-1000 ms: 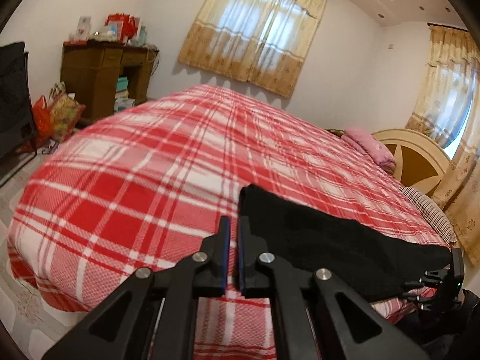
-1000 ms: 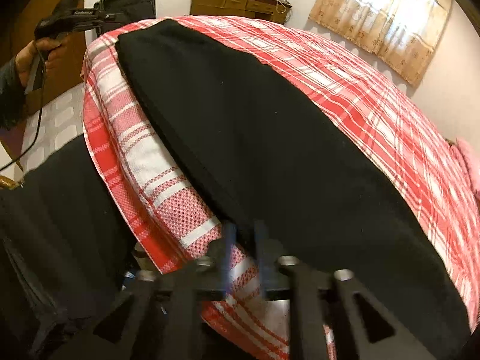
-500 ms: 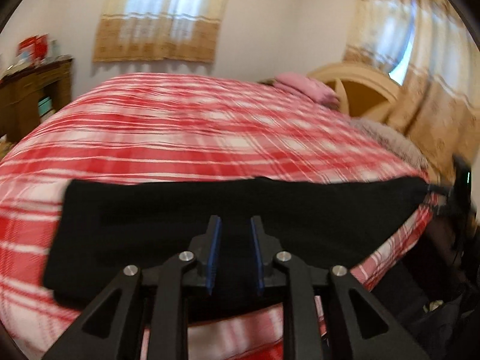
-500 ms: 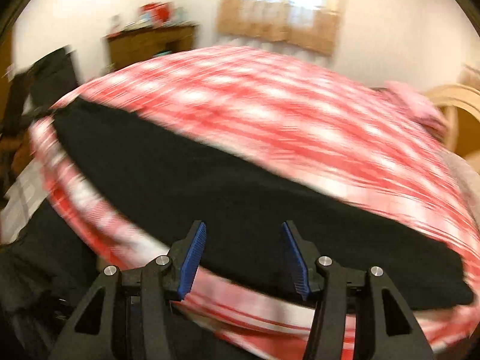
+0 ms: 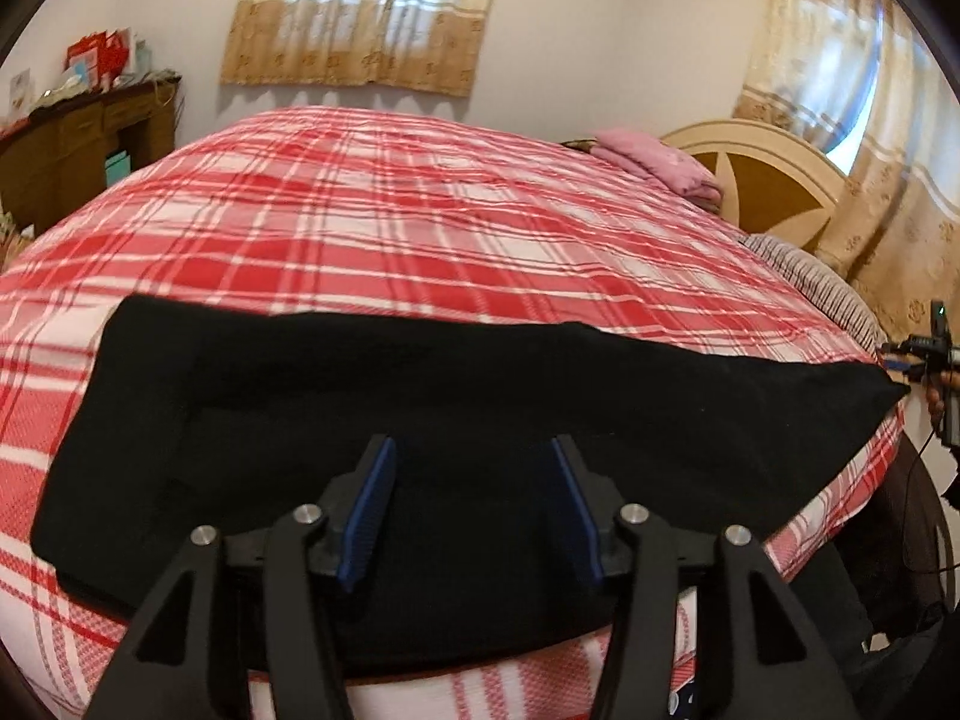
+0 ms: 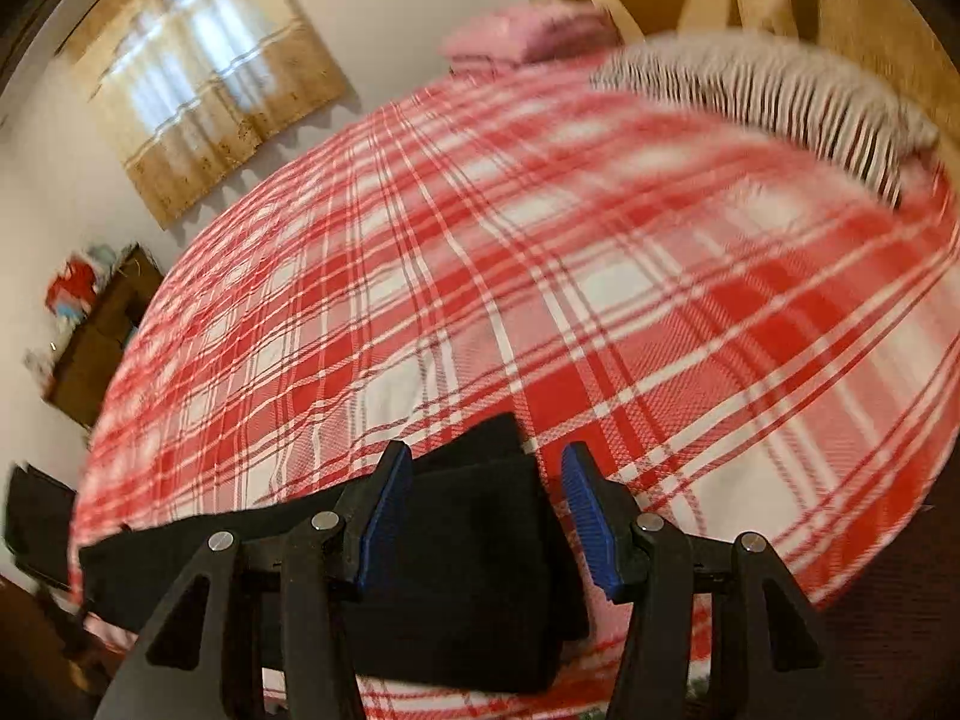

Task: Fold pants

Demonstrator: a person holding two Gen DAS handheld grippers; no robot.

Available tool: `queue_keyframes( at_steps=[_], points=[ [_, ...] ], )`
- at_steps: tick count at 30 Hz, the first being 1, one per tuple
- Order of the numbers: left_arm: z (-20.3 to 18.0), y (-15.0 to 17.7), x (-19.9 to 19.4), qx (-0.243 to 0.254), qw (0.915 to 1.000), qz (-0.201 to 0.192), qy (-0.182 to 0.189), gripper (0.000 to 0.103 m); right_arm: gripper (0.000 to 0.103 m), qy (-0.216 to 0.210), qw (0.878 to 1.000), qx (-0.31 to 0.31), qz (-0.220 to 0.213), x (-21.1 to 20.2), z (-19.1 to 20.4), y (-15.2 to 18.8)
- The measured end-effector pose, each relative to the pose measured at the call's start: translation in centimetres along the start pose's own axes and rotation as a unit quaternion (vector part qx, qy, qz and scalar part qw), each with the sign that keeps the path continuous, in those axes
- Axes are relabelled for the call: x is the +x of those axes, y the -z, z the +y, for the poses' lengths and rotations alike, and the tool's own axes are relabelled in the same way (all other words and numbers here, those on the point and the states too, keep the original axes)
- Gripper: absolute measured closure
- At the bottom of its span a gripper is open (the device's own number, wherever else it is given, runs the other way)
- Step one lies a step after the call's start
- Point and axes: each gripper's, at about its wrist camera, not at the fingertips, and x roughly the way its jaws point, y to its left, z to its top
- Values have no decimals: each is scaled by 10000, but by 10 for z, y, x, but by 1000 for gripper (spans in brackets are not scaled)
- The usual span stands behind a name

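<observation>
In your left wrist view, the left gripper (image 5: 474,507) has just been opening; its jaws stand apart above the black pants (image 5: 420,420) and hold nothing. The pants lie flat along the near edge of the red plaid bed cover (image 5: 420,228), from 9 to 3 o'clock. At 3 o'clock you see the right gripper (image 5: 927,354).

In your right wrist view, which is blurred, the jaws stand apart. One end of the pants lies between them, at 6 o'clock; it seems the pads (image 6: 384,516) do not press it.

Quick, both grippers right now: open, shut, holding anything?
Left gripper: open, jaws just opened, over the black pants, gripping nothing.
Right gripper: open, above the pants' end, not gripping it.
</observation>
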Motion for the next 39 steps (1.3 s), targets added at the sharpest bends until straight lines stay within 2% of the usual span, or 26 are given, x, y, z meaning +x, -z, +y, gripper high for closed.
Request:
queue_keyframes(
  at_steps=[2, 4, 6, 7, 8, 10, 15, 20, 22, 23, 25, 27, 30, 32, 34, 37, 39],
  points=[
    [0, 1, 0, -16, 10000, 33, -48, 48, 50, 248, 9996, 62, 152, 12, -4, 0],
    [0, 2, 1, -25, 10000, 39, -47, 48, 68, 90, 9994, 156, 298, 17, -11, -4],
    [1, 2, 3, -24, 10000, 66, -61, 48, 74, -127, 9988, 217, 419, 22, -14, -3],
    [1, 3, 4, -37, 9999, 82, -60, 48, 80, -162, 9986, 215, 451, 24, -14, -2],
    [2, 3, 5, -51, 9999, 92, -57, 48, 82, -149, 9988, 199, 424, 25, -12, -2],
    [3, 2, 6, -64, 9999, 93, -47, 48, 95, -239, 9994, 105, 221, 20, -8, -5],
    [4, 3, 5, -77, 9999, 76, -29, 48, 95, -414, 9971, -235, -590, -12, 16, -12],
    [4, 4, 4, -85, 9999, 52, -22, 48, 95, 306, 9973, -407, -534, 13, 19, -12],
    [4, 4, 4, -90, 9999, 51, -13, 48, 92, 323, 9987, -194, -357, 26, 6, -11],
    [5, 4, 3, -89, 9999, 47, -2, 48, 86, 449, 9985, -70, -292, 29, -1, -9],
    [6, 4, 1, -98, 9999, 32, 8, 48, 53, 680, 9969, 121, -371, 23, -10, -5],
    [6, 4, 0, -109, 9999, 20, 12, 48, 51, 693, 9961, 156, -526, 7, -13, 0],
    [6, 3, -1, -118, 9999, -23, -12, 48, 51, 969, 9904, -45, -980, -28, -1, 12],
    [6, 3, -3, -128, 9999, -52, -24, 48, 51, 829, 9894, -247, -1168, -45, 12, 22],
    [6, 2, -4, -124, 9999, -80, -41, 48, 51, 482, 9907, -481, -1179, -54, 28, 35],
    [7, 3, -8, -119, 9998, -126, -63, 48, 51, -95, 9918, -991, -803, -46, 53, 58],
    [9, 5, -9, -107, 9998, -115, -83, 46, 51, -55, 9910, -1227, -530, -31, 60, 72]
  ],
)
